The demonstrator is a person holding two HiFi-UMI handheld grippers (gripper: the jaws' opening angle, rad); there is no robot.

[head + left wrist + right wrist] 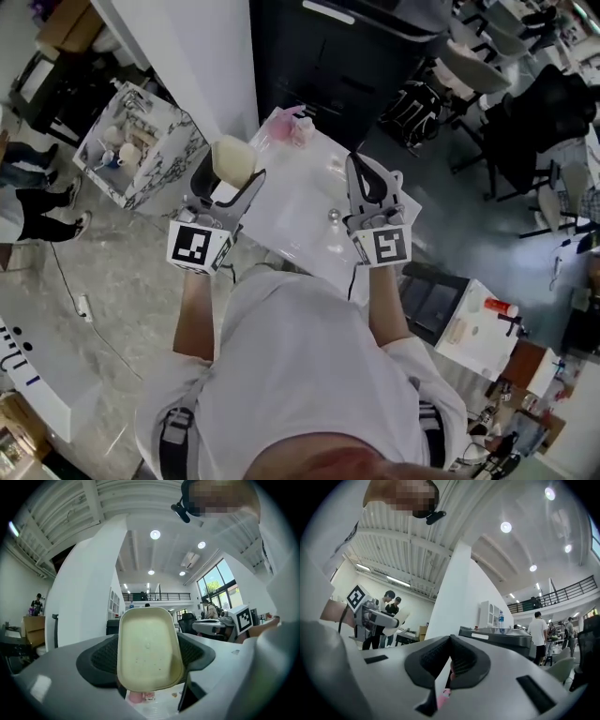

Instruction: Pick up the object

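- Left gripper (230, 178) was clamped on a cream, rounded-rectangular shallow dish (149, 648), one black ribbed pad on each long side of it.
- So the dish was up in the air, not on anything. From the head view it hung over the near left corner of the glossy white table (309, 234).
- In the left gripper view the dish stood on end between the jaws with its hollow side facing the camera. There were a few tiny specks on the inside.
- Right gripper (450, 638) was closed with nothing in it, pad tips touching. It was held up at about the same height as the left one, over the right part of the table.
- Both marker cubes faced the head camera: the left marker cube (199, 246) and the right marker cube (389, 246), each just above the person's forearm.
- A pink rounded thing (281, 127) sat at the far end of the table, with a smaller pink-and-white item (302, 129) right beside it. Couldn't tell what either one was.
- A small shiny round object (333, 216) sat on the table close to the right gripper. It was too small to identify.
- A marble-patterned open box (173, 155) stood on the floor off to the left, with cups or something similar inside.
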